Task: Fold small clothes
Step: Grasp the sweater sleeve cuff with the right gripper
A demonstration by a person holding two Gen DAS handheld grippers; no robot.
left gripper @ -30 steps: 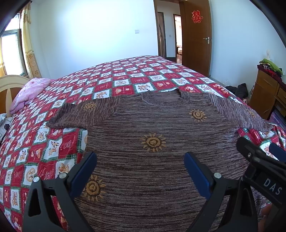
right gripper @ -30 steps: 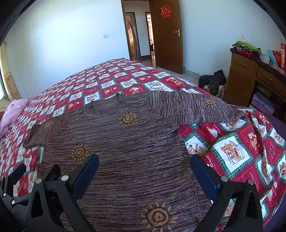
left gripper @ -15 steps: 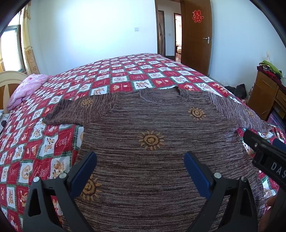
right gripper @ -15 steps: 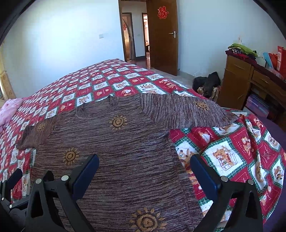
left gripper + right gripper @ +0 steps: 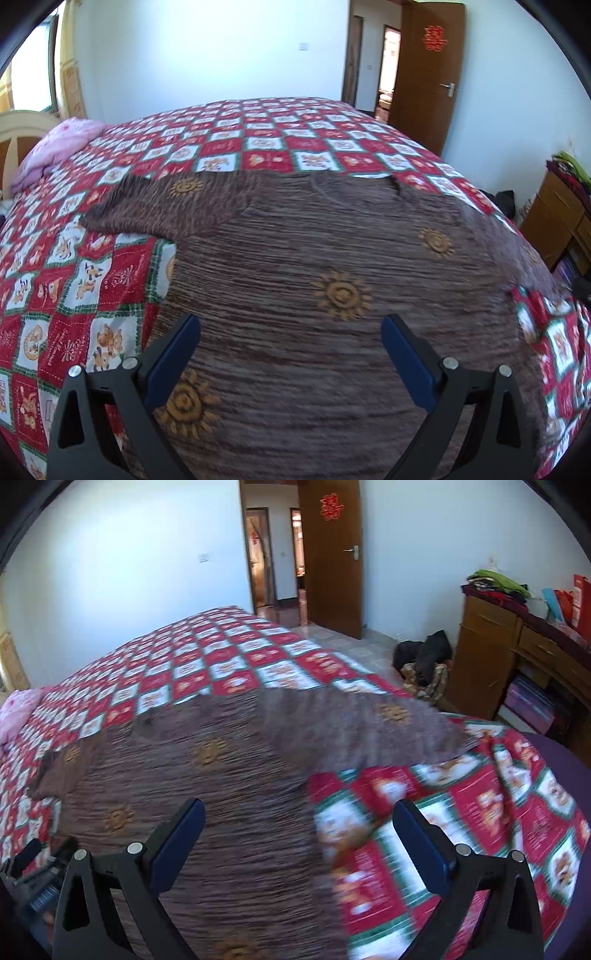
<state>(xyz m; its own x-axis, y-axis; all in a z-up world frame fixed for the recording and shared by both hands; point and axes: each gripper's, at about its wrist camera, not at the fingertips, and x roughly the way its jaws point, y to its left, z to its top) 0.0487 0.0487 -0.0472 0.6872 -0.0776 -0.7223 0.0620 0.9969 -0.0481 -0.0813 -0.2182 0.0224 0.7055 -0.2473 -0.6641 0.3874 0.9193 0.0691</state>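
A brown knit sweater (image 5: pixel 332 258) with orange sun motifs lies spread flat on the bed, sleeves out to both sides; it also shows in the right wrist view (image 5: pixel 207 775). My left gripper (image 5: pixel 291 343) is open and empty, hovering over the sweater's lower body. My right gripper (image 5: pixel 299 830) is open and empty over the sweater's right side edge, where it meets the quilt. The left sleeve (image 5: pixel 155 210) and the right sleeve (image 5: pixel 369 727) lie extended on the quilt. The left gripper's body shows at the lower left of the right wrist view (image 5: pixel 37 878).
The bed carries a red, white and green patchwork quilt (image 5: pixel 258 140). A pink pillow (image 5: pixel 62 144) lies at the far left. A wooden dresser (image 5: pixel 517 657) with piled clothes stands right of the bed. Dark bags (image 5: pixel 424 657) lie on the floor. A brown door (image 5: pixel 332 554) stands open.
Both grippers have moved forward over the sweater; the left view swung left, the right view swung right toward the sweater's side edge. Both stay open. The sweater has not moved.
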